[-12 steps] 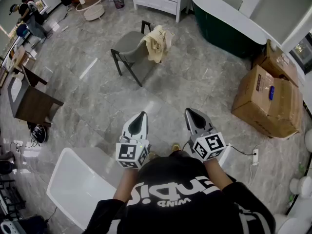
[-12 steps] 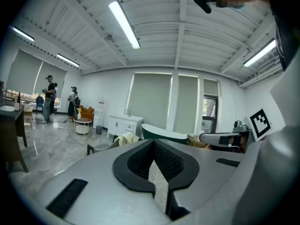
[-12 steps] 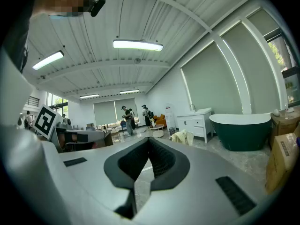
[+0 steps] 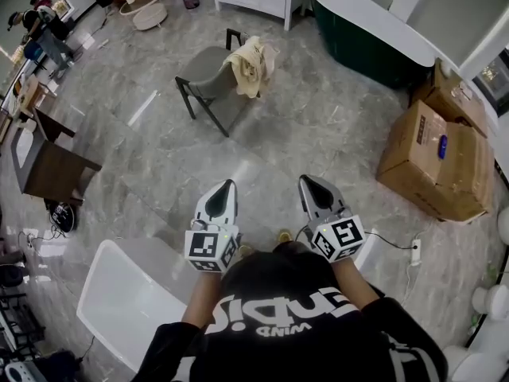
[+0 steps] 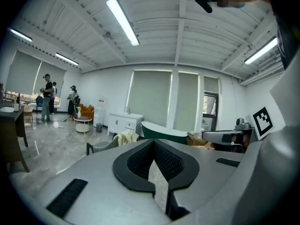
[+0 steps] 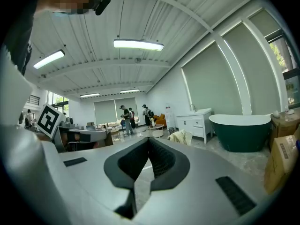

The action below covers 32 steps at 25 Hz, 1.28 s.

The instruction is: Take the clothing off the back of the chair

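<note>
Cream clothing is draped over the back of a grey chair, which stands on the marble floor at about 11 o'clock from the grippers and well apart from them. The left gripper and the right gripper are held side by side in front of the person, both pointed toward 12 o'clock. Each gripper is closed tip to tip, and nothing is held between its jaws. A green bathtub is seen at 1 o'clock, and cardboard boxes at 2 o'clock.
</note>
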Tool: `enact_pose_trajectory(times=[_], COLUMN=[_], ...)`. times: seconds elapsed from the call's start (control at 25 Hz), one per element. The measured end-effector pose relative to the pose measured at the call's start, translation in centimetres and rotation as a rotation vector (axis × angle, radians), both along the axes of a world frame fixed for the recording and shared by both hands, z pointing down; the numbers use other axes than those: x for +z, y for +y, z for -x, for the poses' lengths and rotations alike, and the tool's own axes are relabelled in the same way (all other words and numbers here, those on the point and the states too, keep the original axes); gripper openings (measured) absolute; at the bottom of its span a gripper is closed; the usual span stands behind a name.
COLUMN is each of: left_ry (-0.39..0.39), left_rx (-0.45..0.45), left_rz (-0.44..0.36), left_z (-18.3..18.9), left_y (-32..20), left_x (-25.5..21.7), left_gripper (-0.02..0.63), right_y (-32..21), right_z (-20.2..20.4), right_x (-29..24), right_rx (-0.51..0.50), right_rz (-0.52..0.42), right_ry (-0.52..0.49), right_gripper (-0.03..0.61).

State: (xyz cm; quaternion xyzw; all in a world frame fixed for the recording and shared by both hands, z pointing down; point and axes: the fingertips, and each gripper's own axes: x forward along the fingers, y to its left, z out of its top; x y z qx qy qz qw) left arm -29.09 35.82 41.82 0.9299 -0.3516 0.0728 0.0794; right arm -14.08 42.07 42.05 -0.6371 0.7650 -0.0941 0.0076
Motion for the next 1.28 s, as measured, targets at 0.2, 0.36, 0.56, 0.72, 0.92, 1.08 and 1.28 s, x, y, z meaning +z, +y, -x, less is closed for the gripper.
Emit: enact_pose_trajectory(times=[0.2,0.36,0.56,0.72,0.92,1.08,1.28], left_ry=[-0.005,-0.005,0.005,-0.009,-0.008,-0.009,-0.008], left_rx=[-0.013,-0.039,-0.058,-0.063,-0.063,-0.047,-0.021], left_rz=[-0.005,-0.009,-0.023,-0.019,-0.018,-0.020,-0.021], left_z=[-2.9,-5.3,-8.1,-9.5,-10.9,-12.7,-15.2], left_y=[-0.7,-1.2,-1.7,-2.5,-5.7,-9.7,-15.7], left_x=[0.4,0.5,0.6,0.8,1.3,1.9,1.8], left_gripper=[0.014,0.014,0.014,0.014,0.014,0.014,0.014], right_y=[-0.1,-0.1,-1.2,-2.7,-5.6,-9.0,-14.6], right_z=[-3.7,-7.2,-10.3,-11.0,-11.5,-13.2,-15.7], right_x=[0.5,0.8,1.6,2.1,2.9,3.8,3.5], right_rx=[0.004,0.002,-0.015,-0.034,-0.050,-0.034,-0.008], right_rz=[0.005,0.008,0.008,0.009,0.016,0.022,0.020], right_ry=[-0.005,-0.005,-0.003,-0.020,-0.025,-0.029,-0.026], right_gripper=[0.014,0.014,0.014,0.014,0.014,0.014,0.014])
